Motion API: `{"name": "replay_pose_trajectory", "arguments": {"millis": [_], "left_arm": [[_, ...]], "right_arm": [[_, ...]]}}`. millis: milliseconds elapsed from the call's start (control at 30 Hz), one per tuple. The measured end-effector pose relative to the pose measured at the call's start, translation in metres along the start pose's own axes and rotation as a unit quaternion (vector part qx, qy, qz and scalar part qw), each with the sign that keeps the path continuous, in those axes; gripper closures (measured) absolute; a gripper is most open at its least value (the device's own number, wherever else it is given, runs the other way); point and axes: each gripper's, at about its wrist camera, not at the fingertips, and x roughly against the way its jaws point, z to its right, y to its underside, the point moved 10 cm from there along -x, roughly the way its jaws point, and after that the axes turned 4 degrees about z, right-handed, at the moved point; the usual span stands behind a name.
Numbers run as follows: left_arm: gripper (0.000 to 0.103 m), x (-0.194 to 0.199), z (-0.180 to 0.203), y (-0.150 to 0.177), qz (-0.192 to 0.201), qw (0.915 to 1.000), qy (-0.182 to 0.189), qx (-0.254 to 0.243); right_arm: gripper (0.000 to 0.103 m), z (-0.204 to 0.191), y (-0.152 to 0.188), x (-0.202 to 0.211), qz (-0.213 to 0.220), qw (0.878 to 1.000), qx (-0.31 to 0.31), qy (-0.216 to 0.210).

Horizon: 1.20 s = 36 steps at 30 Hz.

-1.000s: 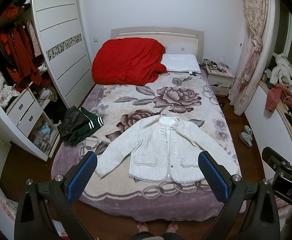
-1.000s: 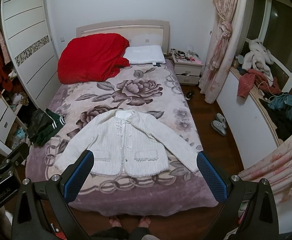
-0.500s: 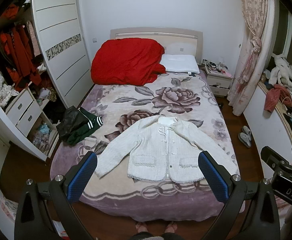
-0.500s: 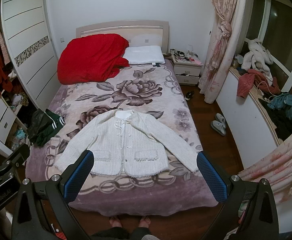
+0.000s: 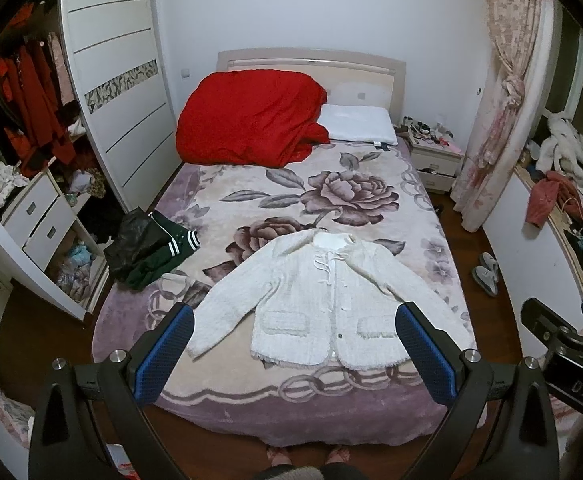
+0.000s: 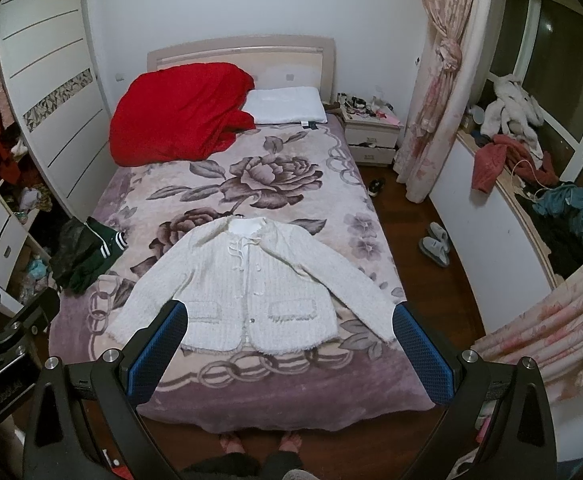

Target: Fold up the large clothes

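A white knit jacket [image 5: 323,300] lies flat and spread out, sleeves angled outward, on the near half of the bed; it also shows in the right wrist view [image 6: 251,288]. My left gripper [image 5: 295,344] is open and empty, held high above the foot of the bed. My right gripper [image 6: 291,344] is open and empty too, at about the same height. Neither touches the jacket. The right gripper's body shows at the right edge of the left wrist view [image 5: 563,352].
The bed has a floral purple blanket [image 5: 331,200]. A red quilt [image 5: 247,120] and a white pillow [image 5: 359,128] lie at the headboard. Dark green and black clothes [image 5: 147,252] sit at the bed's left edge. Wardrobe left, nightstand [image 6: 371,136], curtain and slippers [image 6: 435,244] right.
Both views have drifted very slightly; the jacket and both open grippers stay as they were.
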Motion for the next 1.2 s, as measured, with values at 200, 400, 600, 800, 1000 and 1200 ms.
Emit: {"name": "replay_pose_trajectory", "arguments": {"millis": [200,400,600,800,1000,1200], "left_arm": [[0.0,-0.088,0.004,0.006,0.008,0.9987,-0.044,-0.025],[0.0,-0.222,0.025,0.05,-0.034,0.9946,-0.085,-0.048],[0.0,-0.35,0.055,0.12,-0.114,0.9826,-0.135,-0.055],[0.0,-0.433,0.088,0.191,-0.175,0.9706,-0.154,-0.061],[0.0,-0.488,0.12,0.234,-0.207,0.9631,-0.152,-0.081],[0.0,-0.523,0.158,0.222,-0.192,0.969,-0.13,-0.085]], "right_arm": [[0.0,0.004,0.002,-0.079,-0.015,0.999,-0.036,-0.006],[0.006,0.086,0.065,-0.244,-0.107,0.983,-0.146,0.01],[0.036,0.212,0.182,-0.426,-0.202,0.938,-0.276,0.053],[0.026,0.304,0.314,-0.568,-0.26,0.843,-0.47,0.032],[0.025,0.341,0.386,-0.661,-0.186,0.725,-0.663,-0.034],[0.09,0.359,0.369,-0.685,-0.052,0.711,-0.701,-0.031]]}}
